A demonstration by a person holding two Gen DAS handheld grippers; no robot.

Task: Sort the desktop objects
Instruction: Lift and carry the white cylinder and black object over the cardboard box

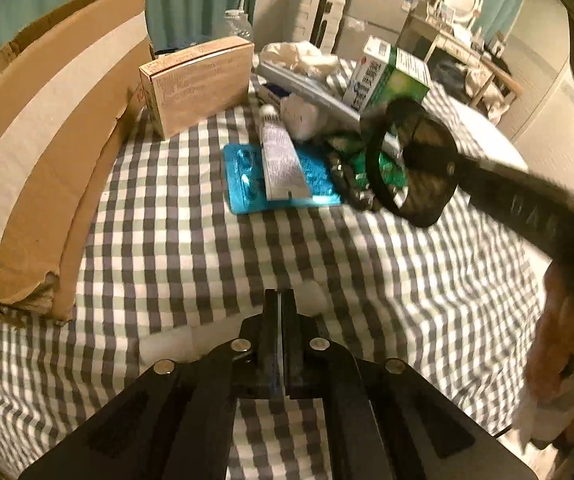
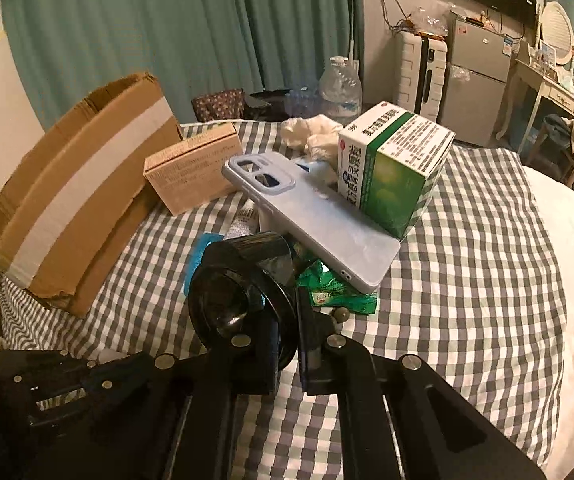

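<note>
My right gripper [image 2: 287, 320] is shut on a black tape roll [image 2: 243, 300] and holds it above the checked cloth; in the left wrist view the roll [image 1: 411, 164] hangs over the pile. My left gripper [image 1: 281, 300] is shut and empty, low over the cloth. The pile holds a white tube [image 1: 279, 156] on a blue blister pack [image 1: 243, 184], green wrappers [image 2: 335, 288], a pale blue phone case [image 2: 311, 216] and a green-and-white medicine box [image 2: 395, 168].
A large open cardboard box [image 2: 83, 192] stands at the left, with a small brown carton [image 2: 195, 168] beside it. Crumpled white tissue [image 2: 315, 128] lies behind the pile. A water bottle [image 2: 341, 84], suitcase and fridge stand beyond the bed.
</note>
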